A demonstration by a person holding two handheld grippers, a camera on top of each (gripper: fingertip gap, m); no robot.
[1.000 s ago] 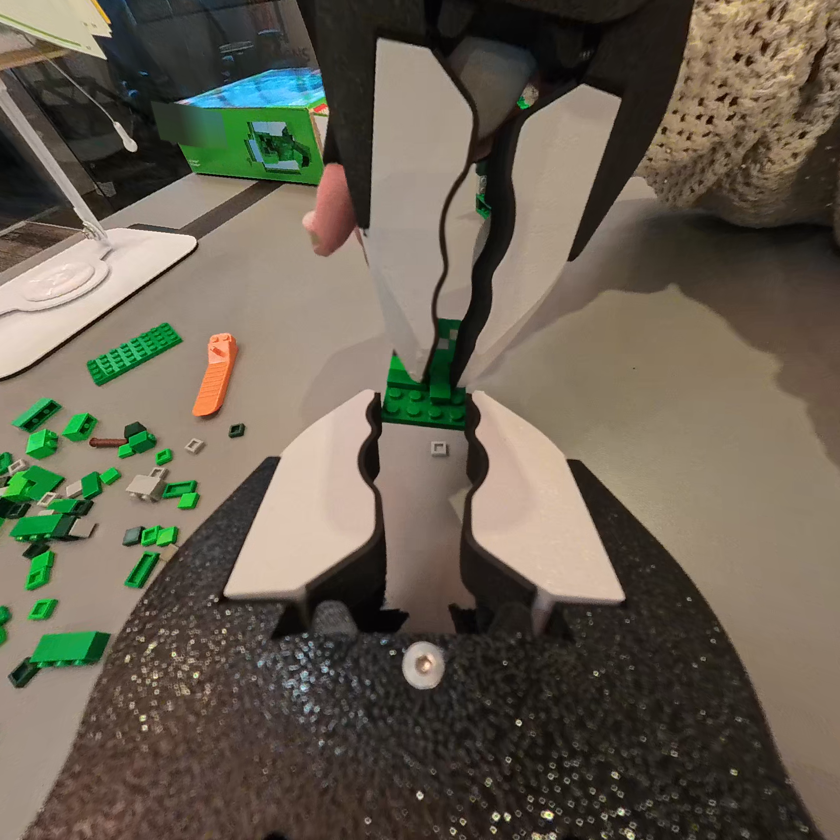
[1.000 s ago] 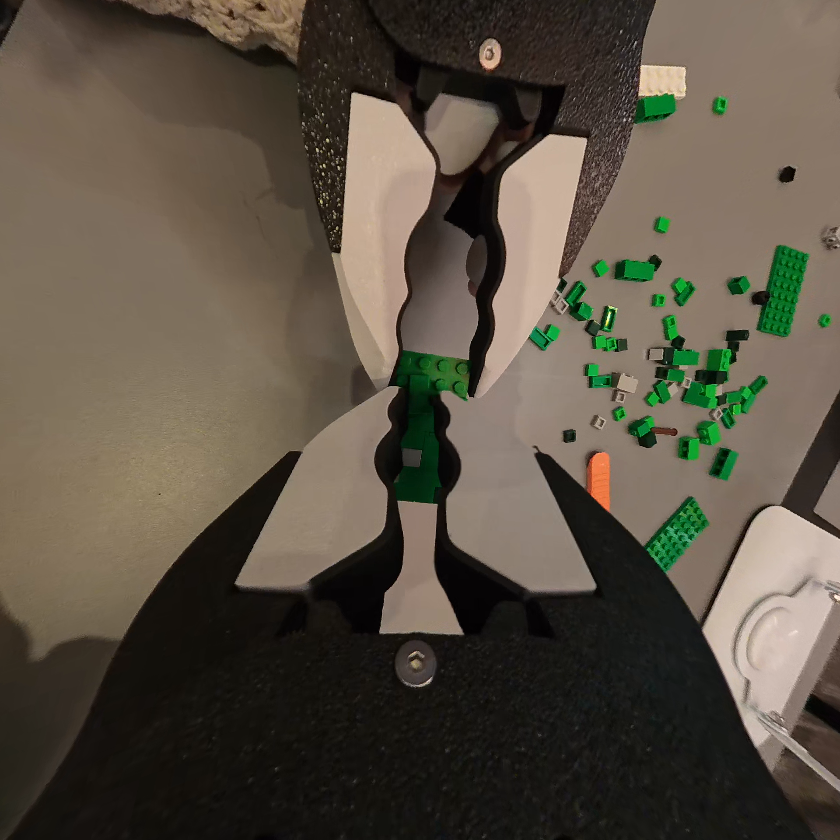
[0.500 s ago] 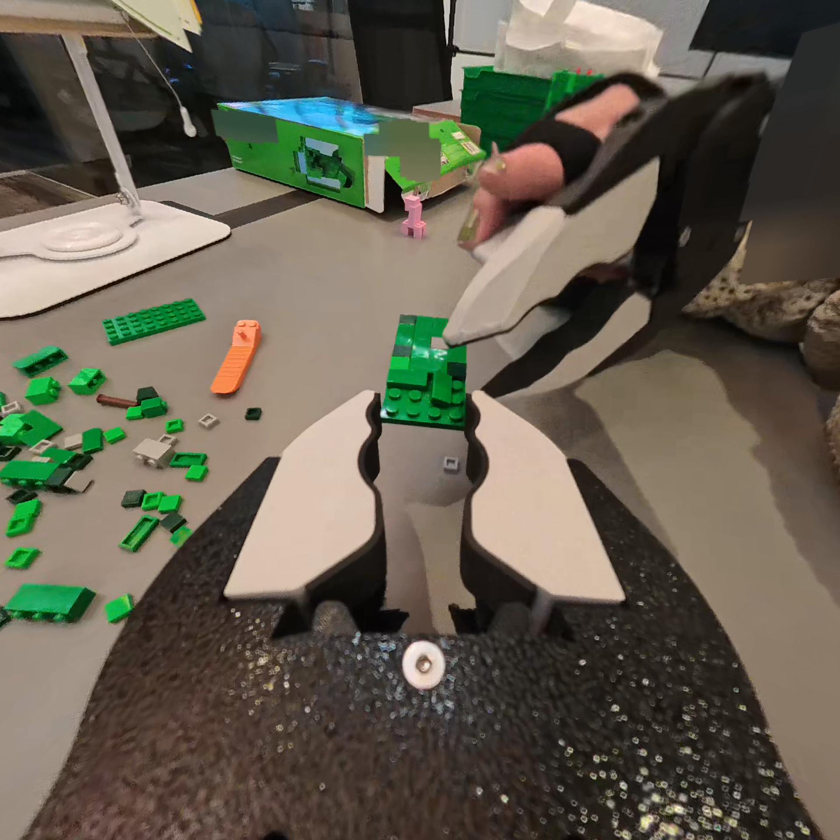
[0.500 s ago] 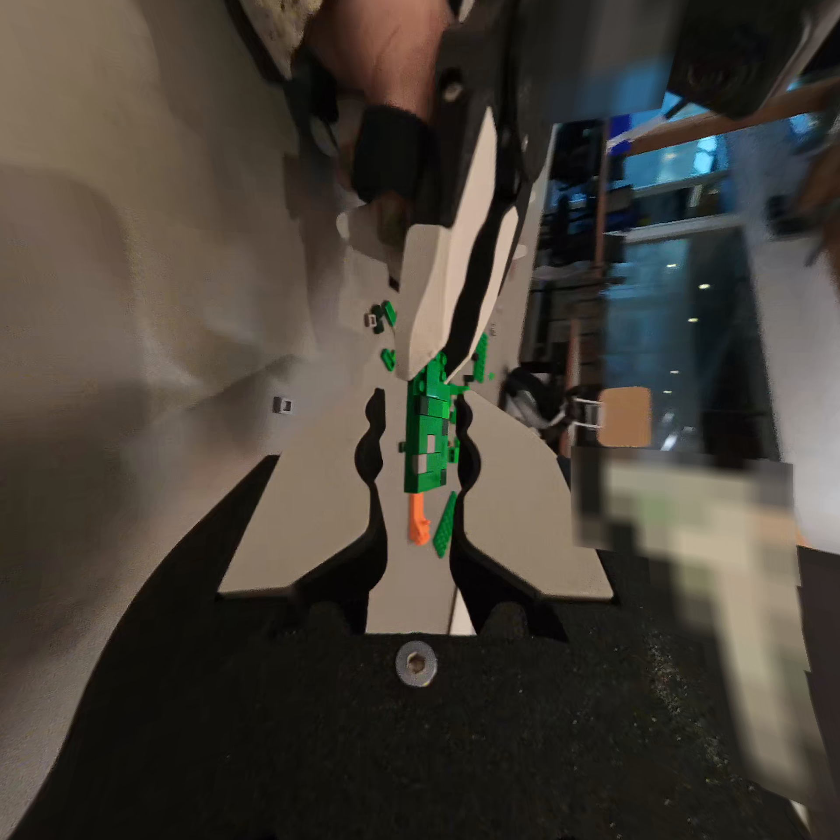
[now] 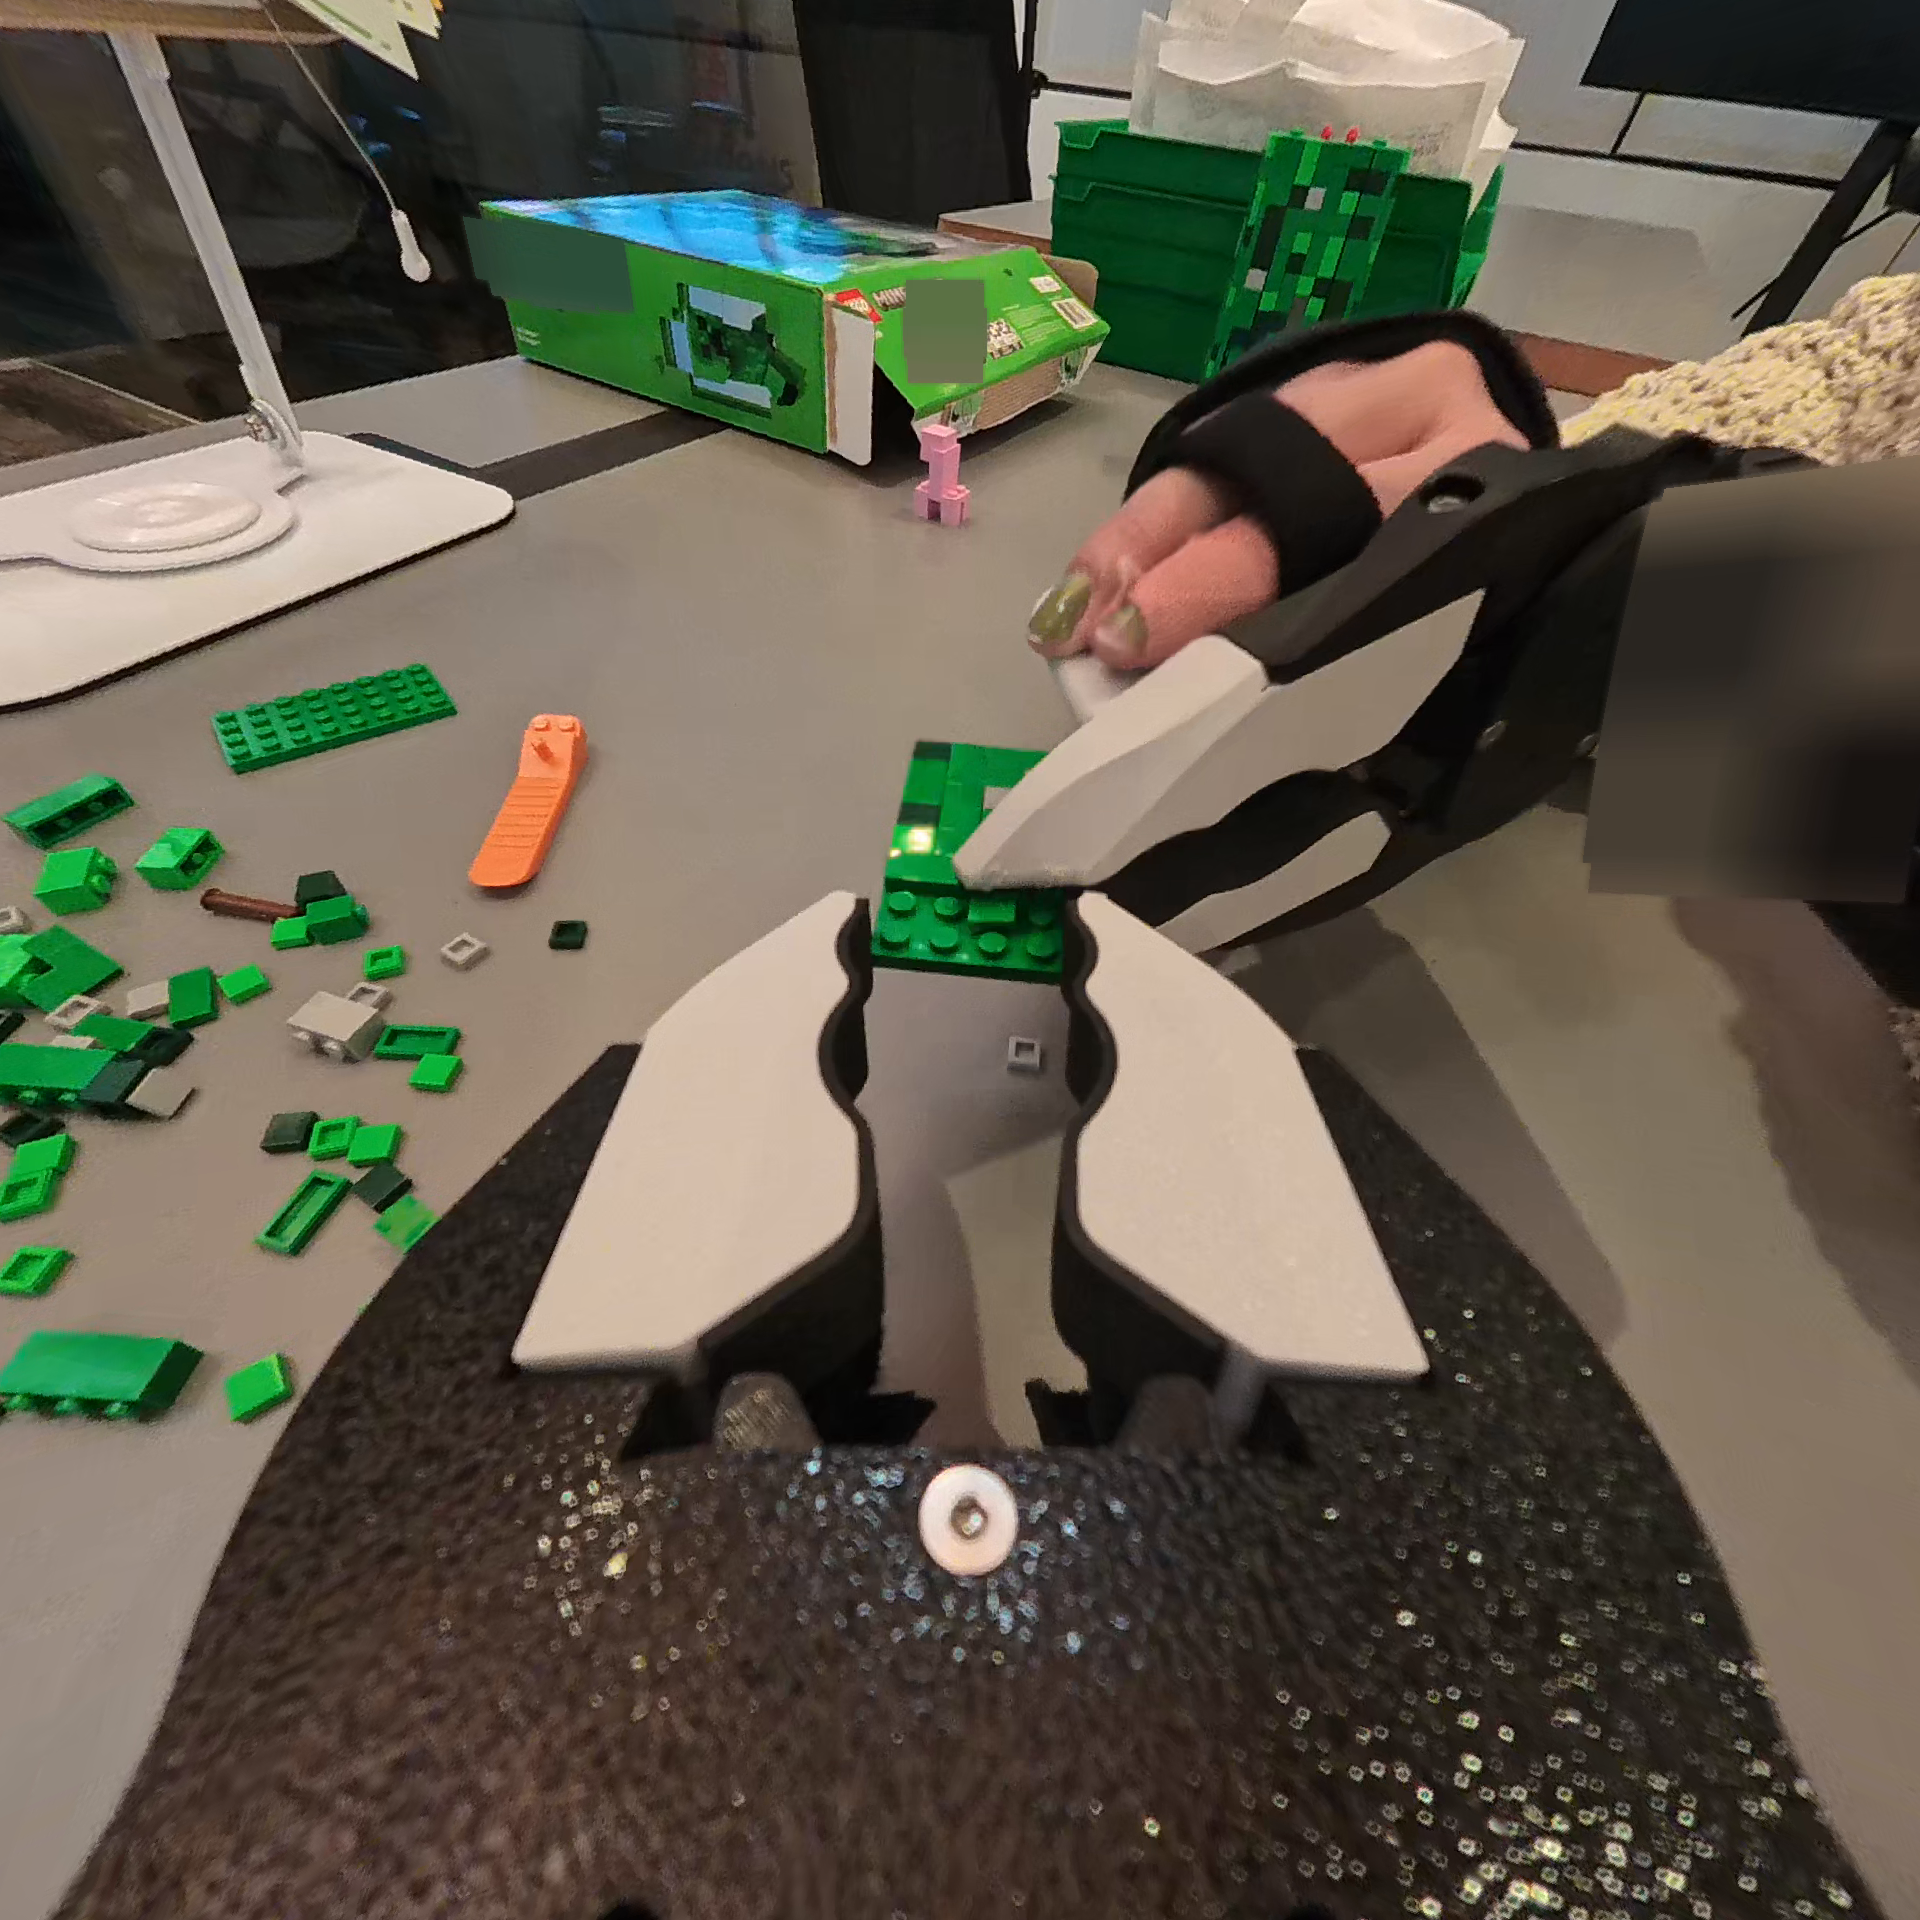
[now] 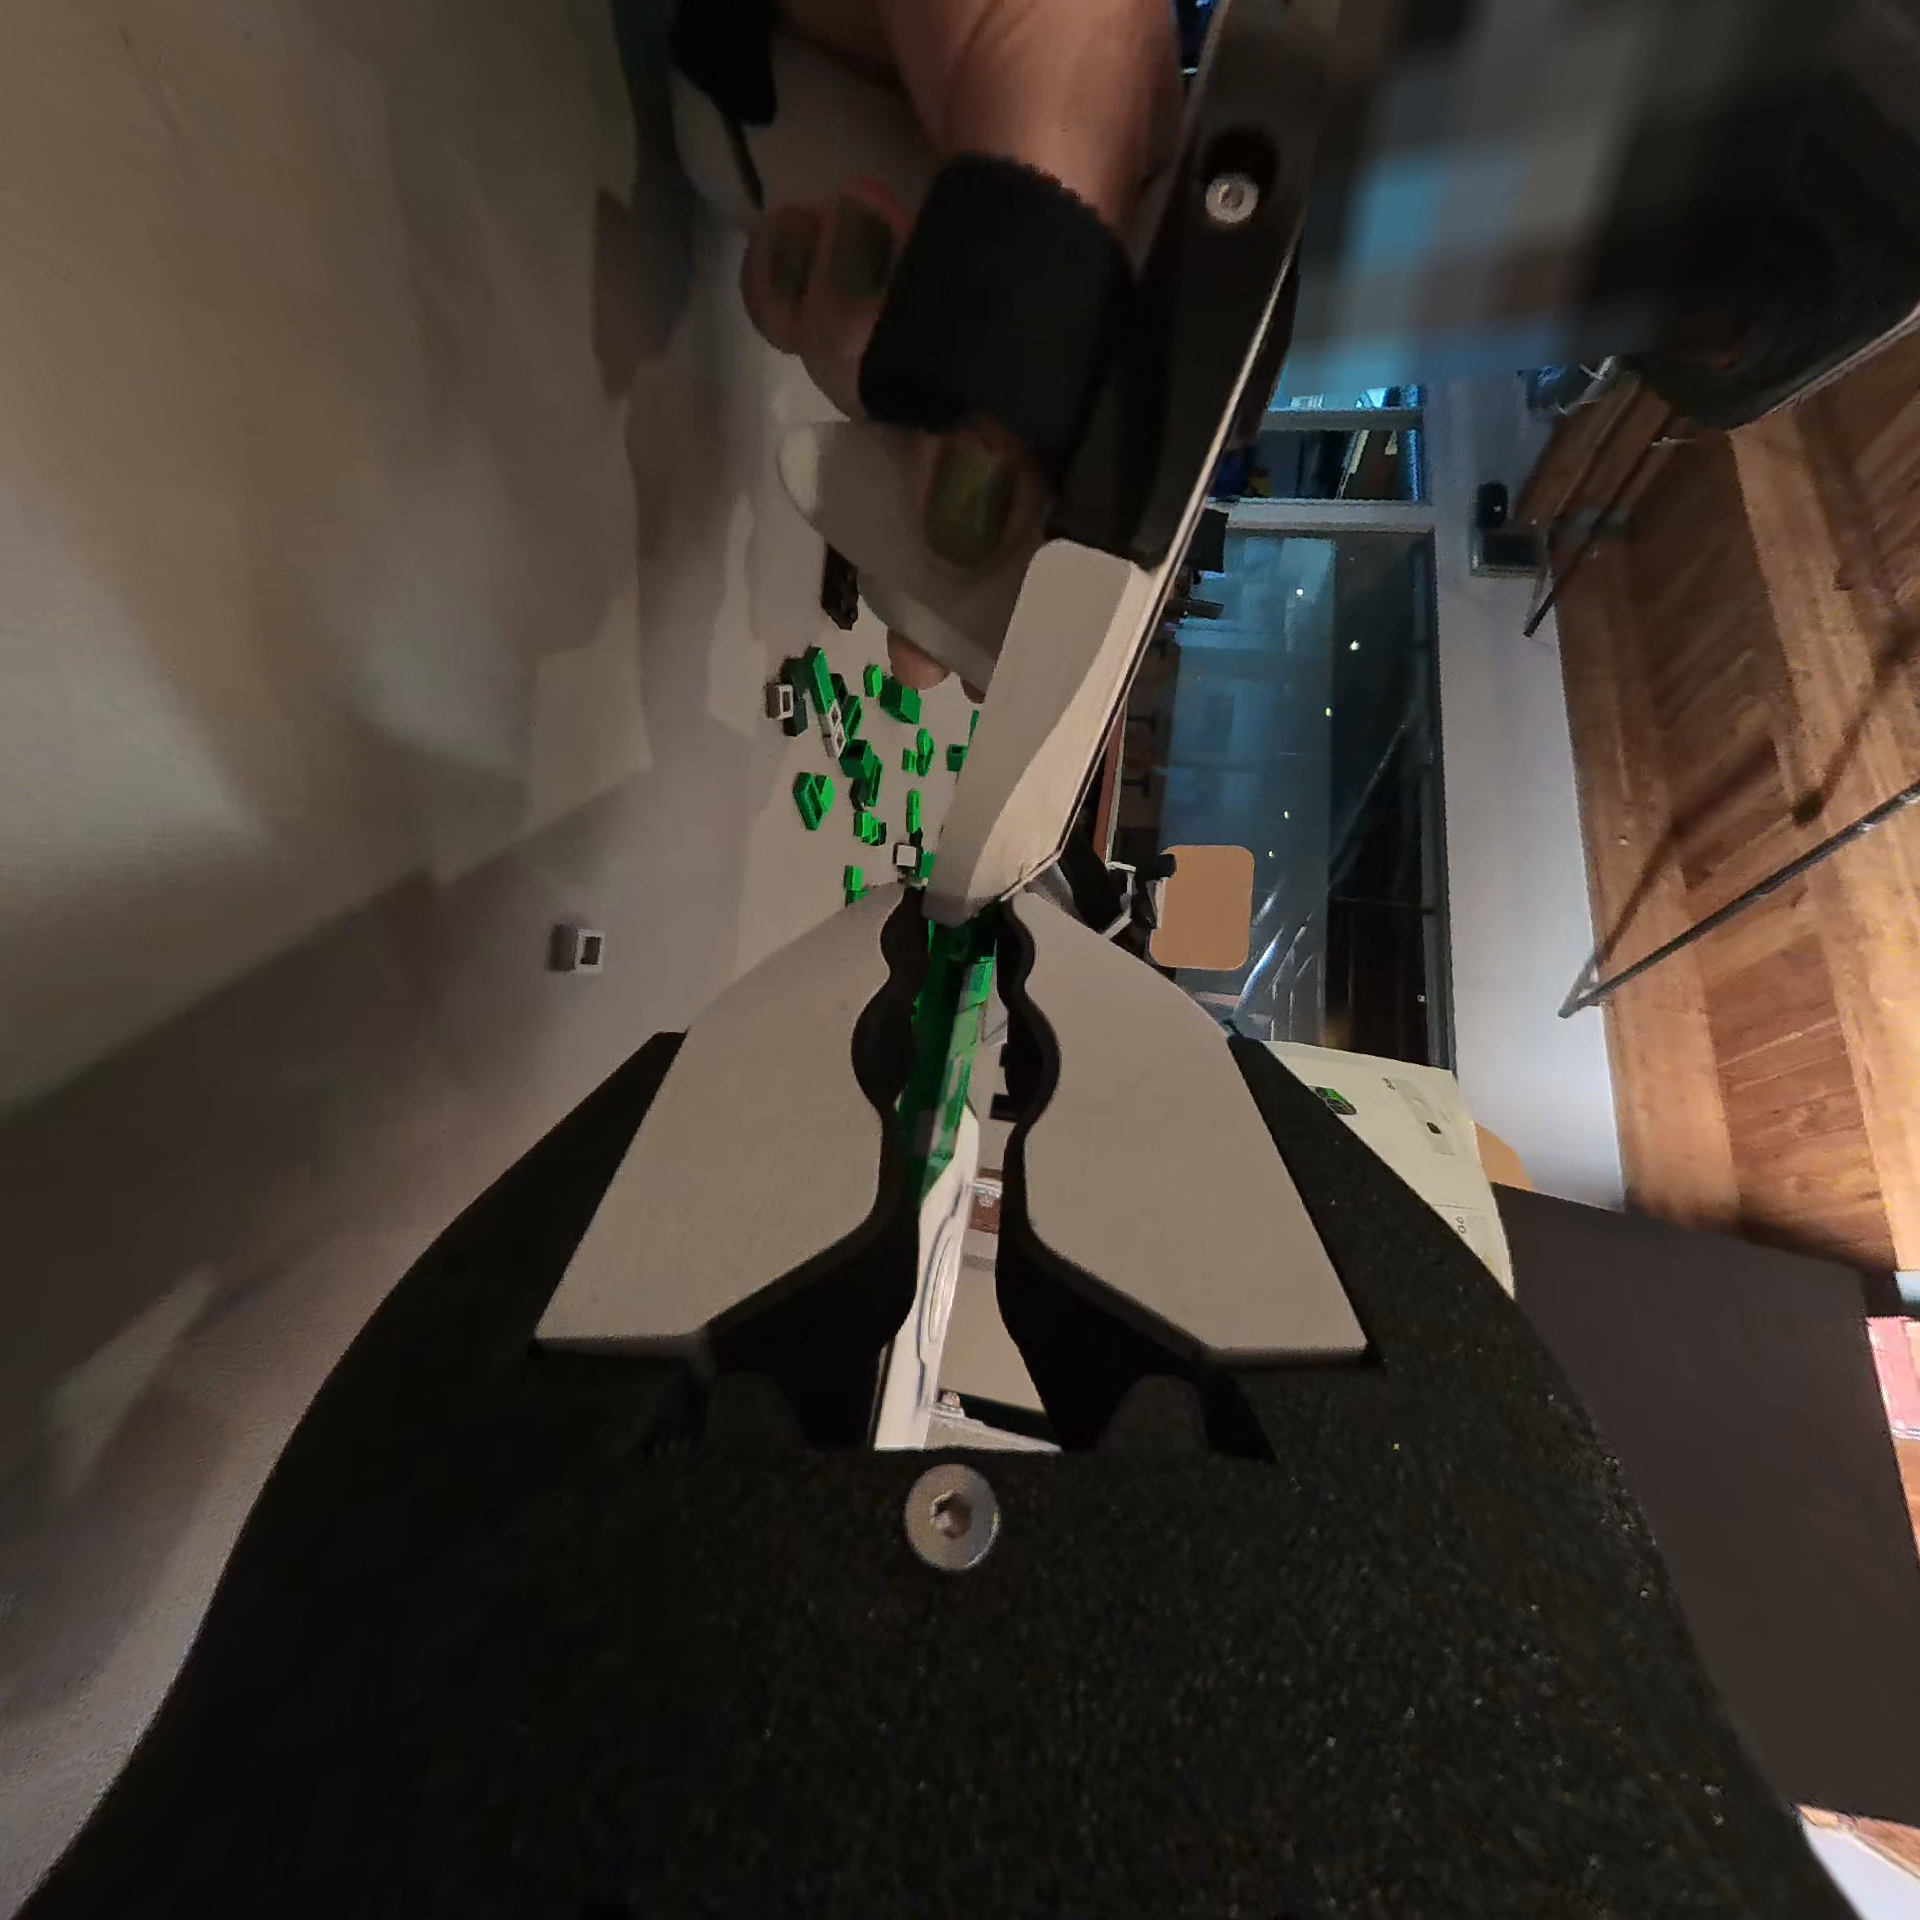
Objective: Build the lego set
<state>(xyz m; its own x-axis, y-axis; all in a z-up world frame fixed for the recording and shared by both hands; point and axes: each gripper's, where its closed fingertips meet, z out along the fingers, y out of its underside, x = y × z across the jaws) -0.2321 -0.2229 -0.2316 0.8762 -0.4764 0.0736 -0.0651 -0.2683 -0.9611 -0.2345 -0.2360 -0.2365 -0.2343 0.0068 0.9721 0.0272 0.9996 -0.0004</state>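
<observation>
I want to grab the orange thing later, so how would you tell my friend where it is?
Start at the green box lying at the back of the grey table. Come toward the loose green pieces on the left; the orange tool lies between them and the green build. It is the only orange thing, long and flat with a ridged handle.

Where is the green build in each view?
Left wrist view: centre, green build between the left gripper tips.
Right wrist view: centre, edge-on between the right gripper fingers.
Shared landmark: small grey tile on the table.
</observation>
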